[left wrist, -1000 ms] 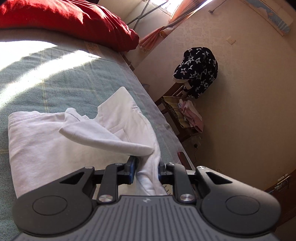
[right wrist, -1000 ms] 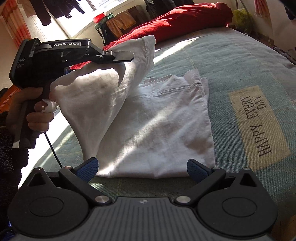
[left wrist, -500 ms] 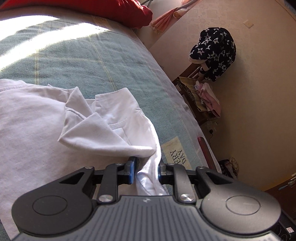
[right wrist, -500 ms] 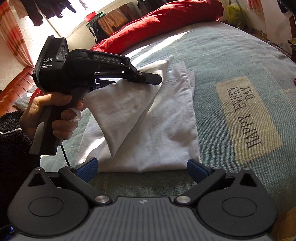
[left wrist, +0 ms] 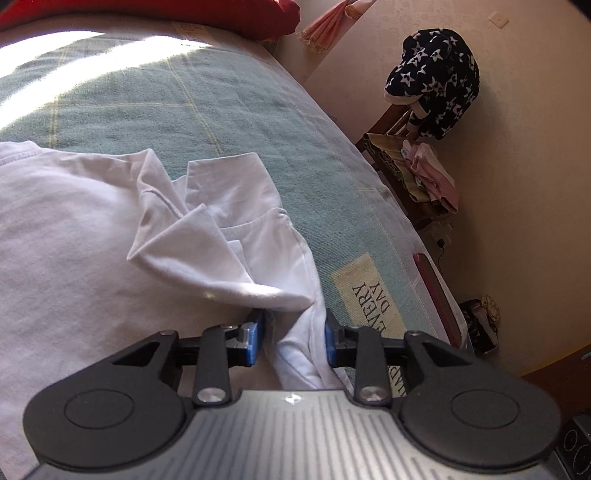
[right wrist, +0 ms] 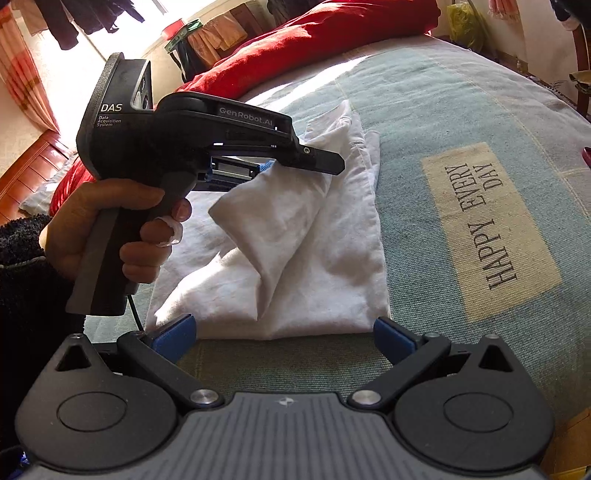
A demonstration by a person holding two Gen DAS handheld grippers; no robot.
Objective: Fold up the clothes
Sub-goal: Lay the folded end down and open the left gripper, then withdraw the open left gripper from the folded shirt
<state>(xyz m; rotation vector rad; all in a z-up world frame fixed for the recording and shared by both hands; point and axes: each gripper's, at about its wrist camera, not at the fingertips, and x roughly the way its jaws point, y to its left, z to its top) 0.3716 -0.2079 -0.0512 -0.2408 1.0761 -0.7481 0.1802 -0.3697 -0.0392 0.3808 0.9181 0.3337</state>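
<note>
White cotton, one shirt [right wrist: 303, 258], lies half-folded on the teal bedspread [right wrist: 443, 110] of the bed, just beside the beige "HAPPY EVERY DAY" patch [right wrist: 491, 229]. A red pillow [right wrist: 332, 33] sits at the far end of the bed; beyond the bed's edge a star-patterned garment [left wrist: 436, 77] hangs over a wooden chair [left wrist: 391, 122] against the wall, with pink cloth [left wrist: 428, 173] stacked on the seat. Your left gripper [left wrist: 293, 336] tilts down over the shirt, your hand [right wrist: 110, 229] wrapped round its grip; its jaws have just been opening and now stand narrowly apart, with a fold of the shirt loose between them, touching only the right pad [left wrist: 330, 338]. The raised flap drapes under its finger. Your right gripper [right wrist: 282, 338] hangs just short of the shirt's near hem, jaws wide and holding nothing. Two grippers, one shirt, one pillow.
</note>
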